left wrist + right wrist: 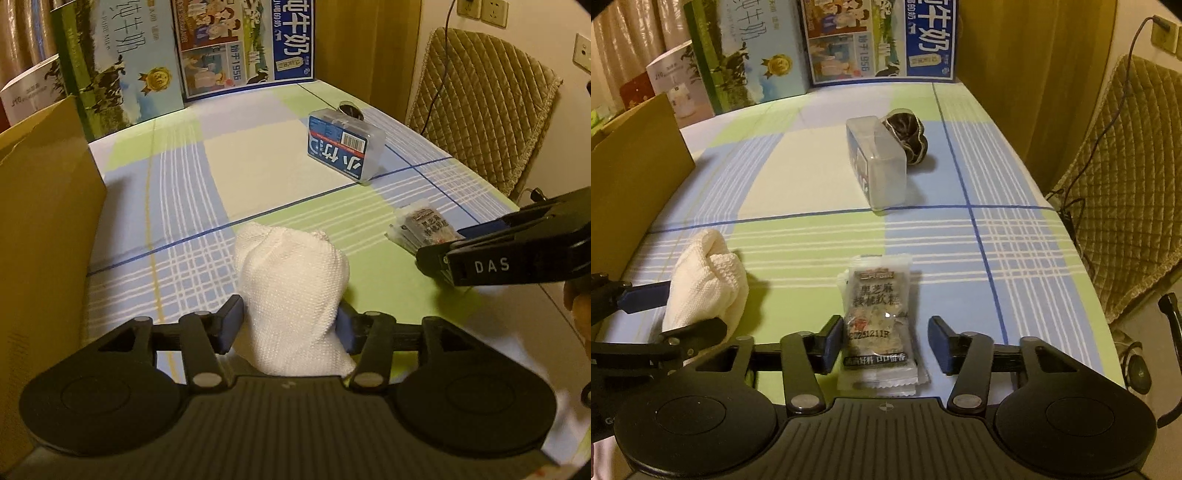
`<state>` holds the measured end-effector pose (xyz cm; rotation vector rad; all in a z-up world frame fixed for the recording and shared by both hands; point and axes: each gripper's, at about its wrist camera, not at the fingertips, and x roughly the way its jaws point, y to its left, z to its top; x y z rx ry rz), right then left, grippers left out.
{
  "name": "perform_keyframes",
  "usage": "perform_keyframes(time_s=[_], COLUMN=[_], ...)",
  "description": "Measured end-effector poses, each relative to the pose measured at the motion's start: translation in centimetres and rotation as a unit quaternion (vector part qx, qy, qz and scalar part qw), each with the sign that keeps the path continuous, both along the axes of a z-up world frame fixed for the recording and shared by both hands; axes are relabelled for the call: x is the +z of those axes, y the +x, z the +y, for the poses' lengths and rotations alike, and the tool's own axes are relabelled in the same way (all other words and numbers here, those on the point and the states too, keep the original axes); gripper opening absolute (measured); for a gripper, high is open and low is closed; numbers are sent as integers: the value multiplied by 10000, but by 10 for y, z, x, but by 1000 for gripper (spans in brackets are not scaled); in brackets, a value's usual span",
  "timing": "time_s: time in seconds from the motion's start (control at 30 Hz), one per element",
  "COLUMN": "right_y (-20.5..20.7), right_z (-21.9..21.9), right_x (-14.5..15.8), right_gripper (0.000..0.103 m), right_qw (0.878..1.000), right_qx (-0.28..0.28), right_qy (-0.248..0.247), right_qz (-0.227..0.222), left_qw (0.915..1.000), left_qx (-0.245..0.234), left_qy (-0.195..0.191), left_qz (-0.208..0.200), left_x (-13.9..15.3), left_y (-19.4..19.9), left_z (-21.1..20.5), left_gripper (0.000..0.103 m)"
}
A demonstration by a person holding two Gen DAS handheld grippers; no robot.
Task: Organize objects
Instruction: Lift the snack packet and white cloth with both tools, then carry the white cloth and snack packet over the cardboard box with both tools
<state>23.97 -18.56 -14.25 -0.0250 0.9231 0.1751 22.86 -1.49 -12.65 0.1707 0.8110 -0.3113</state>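
Left tool [290,325] pinching cloth [291,291] for lifting; right tool [884,345] half-open, straddling packet [877,325], no grip.

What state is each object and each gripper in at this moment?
White knitted cloth bundle: bunched up, standing between the left gripper's pads, which press its sides.
Left gripper: closed on the bundle.
Clear snack packet with dark print: sealed, lying flat between the right gripper's pads, a gap on the right side.
Right gripper: open, straddling the packet.
Clear plastic box with blue label: closed, on its side.
Dark crinkled pouch: behind the box, touching it.
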Motion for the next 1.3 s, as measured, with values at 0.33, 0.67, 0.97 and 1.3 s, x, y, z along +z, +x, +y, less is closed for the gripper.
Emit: perform_keyframes(time_s=[0.33,0.67,0.97,1.3], right_y=[-1,-23,-88,-154], right_z=[8,9,5,19], right_x=[-2,10,45,101], right_gripper=[35,34,34,34], right_qw=[9995,9998,9986,9970], right_qx=[136,106,-145,97], right_qy=[-256,-70,467,553], right_qz=[-96,-171,-210,-524], left_qw=[10000,9993,9979,9974], left_qx=[-69,238,396,489], left_qy=[45,-150,-441,-525], left_qz=[35,232,273,72], left_x=[-6,12,47,100], left_y=[5,-6,-53,-117], left_z=[-4,5,14,27], left_gripper=[42,30,29,30])
